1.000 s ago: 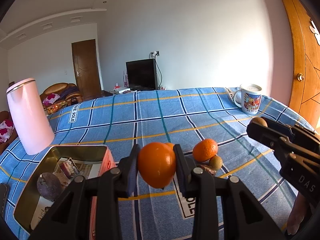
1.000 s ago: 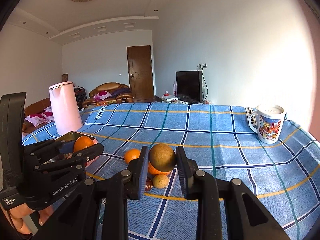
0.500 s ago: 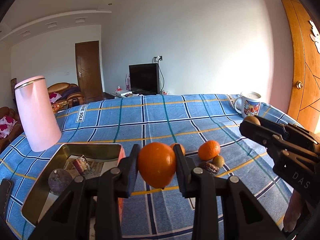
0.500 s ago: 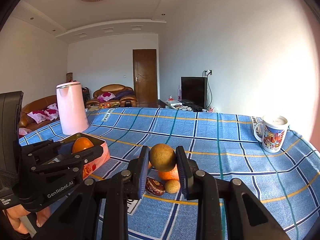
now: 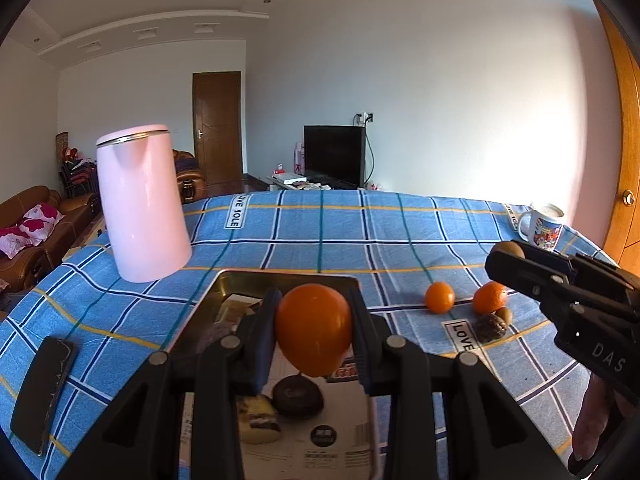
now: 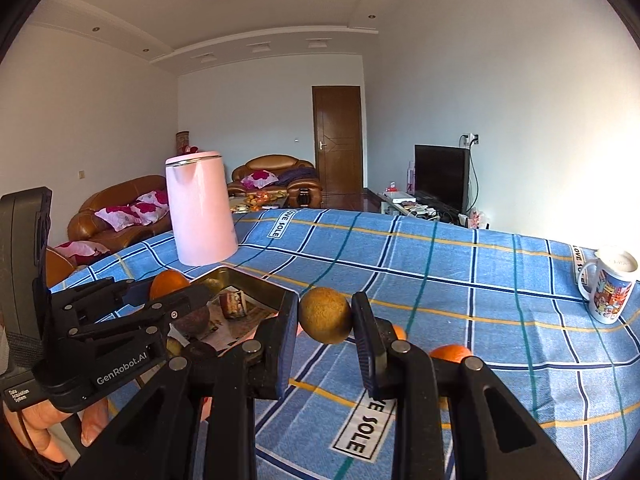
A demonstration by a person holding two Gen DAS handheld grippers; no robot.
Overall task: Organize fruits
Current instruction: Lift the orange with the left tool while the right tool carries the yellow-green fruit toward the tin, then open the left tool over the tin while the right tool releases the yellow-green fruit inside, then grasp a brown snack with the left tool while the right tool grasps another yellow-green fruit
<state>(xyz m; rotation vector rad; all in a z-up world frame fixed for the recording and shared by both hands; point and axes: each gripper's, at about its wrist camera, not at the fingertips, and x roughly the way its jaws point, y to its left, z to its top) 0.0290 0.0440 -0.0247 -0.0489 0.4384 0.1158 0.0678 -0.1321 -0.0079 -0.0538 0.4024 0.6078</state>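
Note:
My left gripper [image 5: 314, 330] is shut on a large orange [image 5: 314, 328] and holds it above the metal tin tray [image 5: 288, 276], which holds a dark round fruit [image 5: 298, 396] and wrapped snacks. My right gripper [image 6: 325, 316] is shut on a brown kiwi [image 6: 325, 315], above the cloth just right of the tray [image 6: 256, 280]. Two small oranges [image 5: 440, 297] [image 5: 490, 297], a small kiwi [image 5: 504, 314] and a dark wrinkled fruit [image 5: 490, 327] lie on the blue checked cloth to the tray's right.
A pink kettle [image 5: 140, 204] stands behind the tray at the left. A black phone [image 5: 42, 380] lies near the left edge. A printed mug [image 6: 610, 286] stands at the far right of the table. Sofas and a TV stand beyond.
Both grippers have swung left with their fruits. The orange is now over the tray instead of beside it; the kiwi has moved from above the loose fruit to the tray's right edge.

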